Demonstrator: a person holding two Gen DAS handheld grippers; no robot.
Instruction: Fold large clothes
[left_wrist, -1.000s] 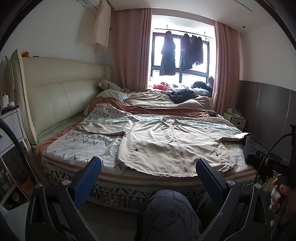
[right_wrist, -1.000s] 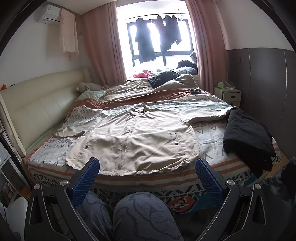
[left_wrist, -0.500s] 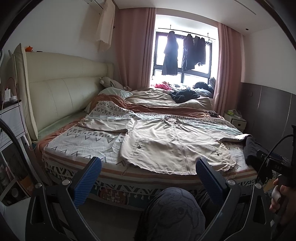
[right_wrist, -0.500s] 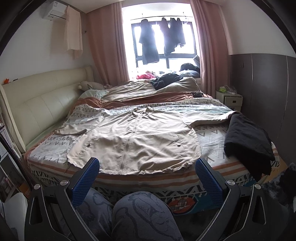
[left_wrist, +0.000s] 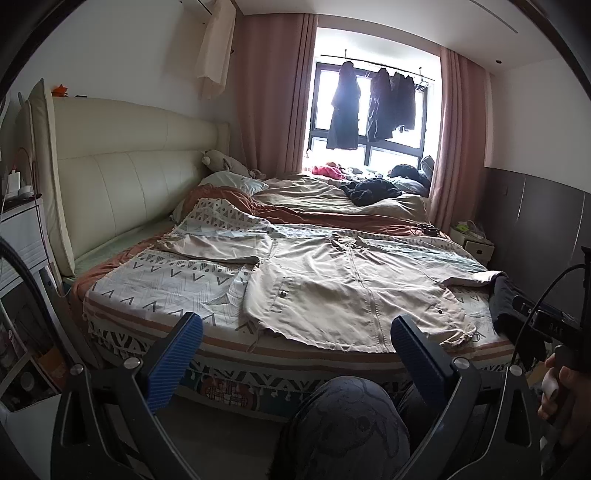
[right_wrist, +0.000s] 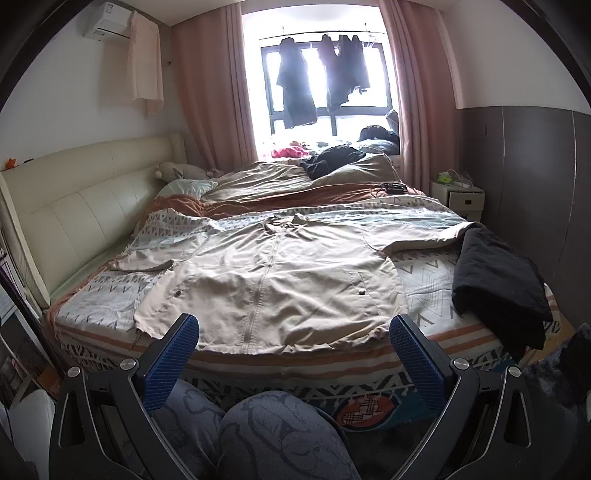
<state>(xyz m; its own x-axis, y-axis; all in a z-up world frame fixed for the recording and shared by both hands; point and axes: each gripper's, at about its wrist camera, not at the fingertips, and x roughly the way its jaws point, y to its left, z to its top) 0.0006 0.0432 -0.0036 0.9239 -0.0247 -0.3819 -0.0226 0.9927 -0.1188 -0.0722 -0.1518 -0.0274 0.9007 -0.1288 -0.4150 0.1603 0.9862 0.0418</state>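
Note:
A large beige zip-up jacket (left_wrist: 343, 284) (right_wrist: 280, 277) lies spread flat, front up, on the patterned bed cover, sleeves out to both sides and hem at the bed's near edge. My left gripper (left_wrist: 295, 354) hangs open in front of the bed, short of the hem, with nothing between its blue pads. The right gripper (right_wrist: 293, 354) is also open and empty, held just before the hem's middle. In the left wrist view a person's hand (left_wrist: 565, 391) holds the right gripper's handle at the far right.
A black garment (right_wrist: 498, 280) drapes over the bed's right corner. The bed (right_wrist: 295, 360) has a cream padded headboard (left_wrist: 122, 192) on the left and a rumpled duvet behind the jacket. A nightstand (right_wrist: 461, 197) stands at the right, shelves (left_wrist: 22, 258) at the left. The person's knees (right_wrist: 266, 439) are below the grippers.
Both cameras have tilted up slightly, so the bed and jacket sit lower in view. The jacket lies as before and both grippers stay open.

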